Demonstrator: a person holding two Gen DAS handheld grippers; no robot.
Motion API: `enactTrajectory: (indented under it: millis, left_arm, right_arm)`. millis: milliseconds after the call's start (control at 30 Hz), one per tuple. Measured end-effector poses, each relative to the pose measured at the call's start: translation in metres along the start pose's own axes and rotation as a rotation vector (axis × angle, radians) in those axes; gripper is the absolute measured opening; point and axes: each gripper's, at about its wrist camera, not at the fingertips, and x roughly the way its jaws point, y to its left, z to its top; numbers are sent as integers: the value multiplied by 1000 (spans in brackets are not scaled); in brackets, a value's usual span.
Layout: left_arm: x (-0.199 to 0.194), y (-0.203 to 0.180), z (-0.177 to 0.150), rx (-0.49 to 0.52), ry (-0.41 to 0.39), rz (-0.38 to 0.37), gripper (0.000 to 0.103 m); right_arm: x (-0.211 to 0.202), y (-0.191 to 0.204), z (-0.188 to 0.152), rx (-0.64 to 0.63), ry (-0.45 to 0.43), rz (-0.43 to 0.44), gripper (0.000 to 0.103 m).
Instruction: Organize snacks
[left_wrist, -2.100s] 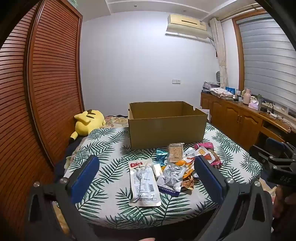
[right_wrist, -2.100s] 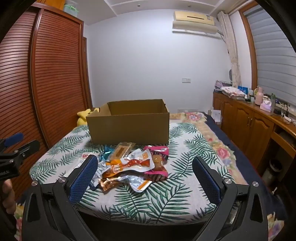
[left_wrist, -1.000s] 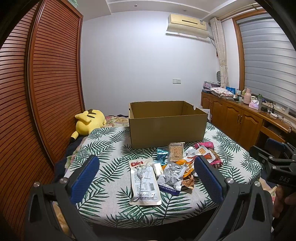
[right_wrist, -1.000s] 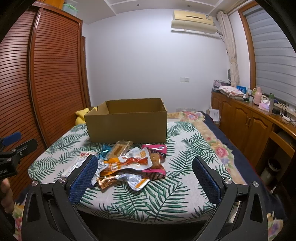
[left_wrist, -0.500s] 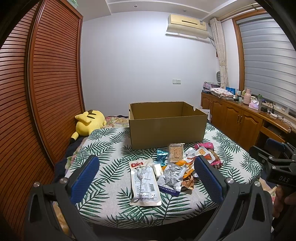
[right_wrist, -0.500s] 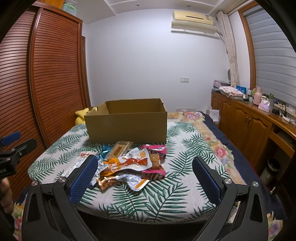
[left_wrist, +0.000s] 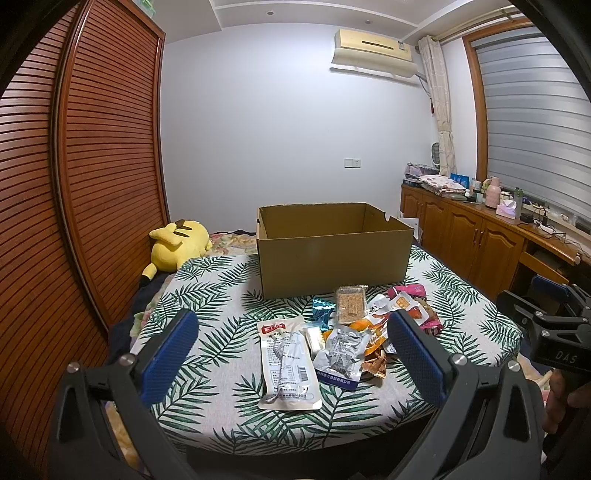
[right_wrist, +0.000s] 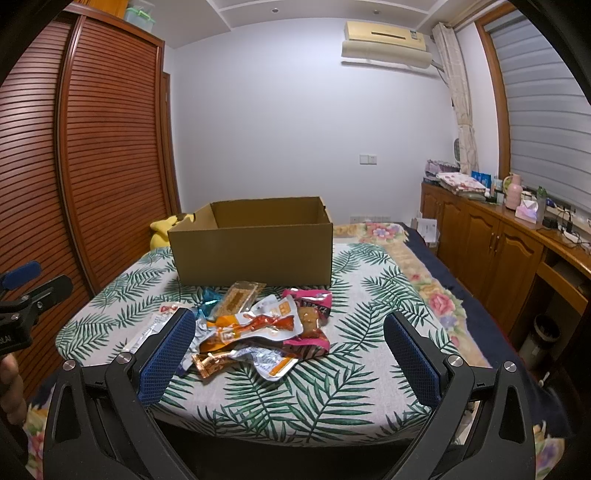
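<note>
A pile of snack packets (left_wrist: 354, 325) lies on the leaf-print table (left_wrist: 207, 295), with a long white packet (left_wrist: 286, 360) nearest the left. An open, empty-looking cardboard box (left_wrist: 332, 251) stands behind the pile. My left gripper (left_wrist: 293, 354) is open and empty, held back from the table's near edge. In the right wrist view the snack pile (right_wrist: 258, 328) lies before the cardboard box (right_wrist: 255, 251). My right gripper (right_wrist: 288, 354) is open and empty, short of the pile.
A yellow plush toy (left_wrist: 177, 245) lies left of the box by the slatted wardrobe (left_wrist: 74, 206). Wooden cabinets (right_wrist: 498, 251) with clutter run along the right wall. A floral bedspread (right_wrist: 424, 280) shows right of the table.
Both views shifted only slightly; the box and snacks lie as before. Both grippers stay open.
</note>
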Motion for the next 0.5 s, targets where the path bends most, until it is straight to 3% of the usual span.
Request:
enactTrajectory:
  millis: [500]
  left_arm:
    - [-2, -2, 1, 2, -1, -1, 103]
  right_arm:
    - [-1, 1, 0, -1, -2, -3, 103]
